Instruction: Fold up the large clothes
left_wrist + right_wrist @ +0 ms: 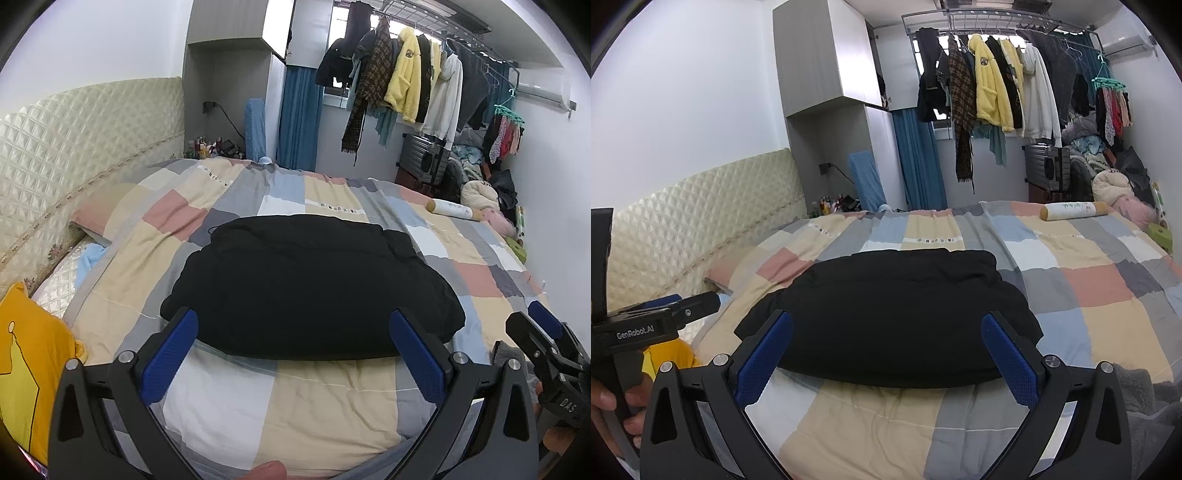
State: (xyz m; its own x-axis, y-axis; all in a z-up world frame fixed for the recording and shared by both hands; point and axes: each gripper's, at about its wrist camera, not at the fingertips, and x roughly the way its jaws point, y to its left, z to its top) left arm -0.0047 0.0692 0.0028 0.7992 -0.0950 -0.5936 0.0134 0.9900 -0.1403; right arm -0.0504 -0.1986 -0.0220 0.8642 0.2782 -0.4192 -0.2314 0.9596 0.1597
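While both the left gripper and the right gripper hover with jaws spread and empty over the folded black garment on the bed, a careless pinch could drag its bulky layers apart.

Left tool: blue-padded jaws spread wide — nothing between them.
Right tool: jaws likewise wide apart, empty, level with the left.
Hand: wrapped around the left tool's handle.

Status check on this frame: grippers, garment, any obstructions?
Left gripper open, empty. Right gripper open, empty. Black garment lies folded on the patchwork quilt, untouched. Nothing between grippers and garment.
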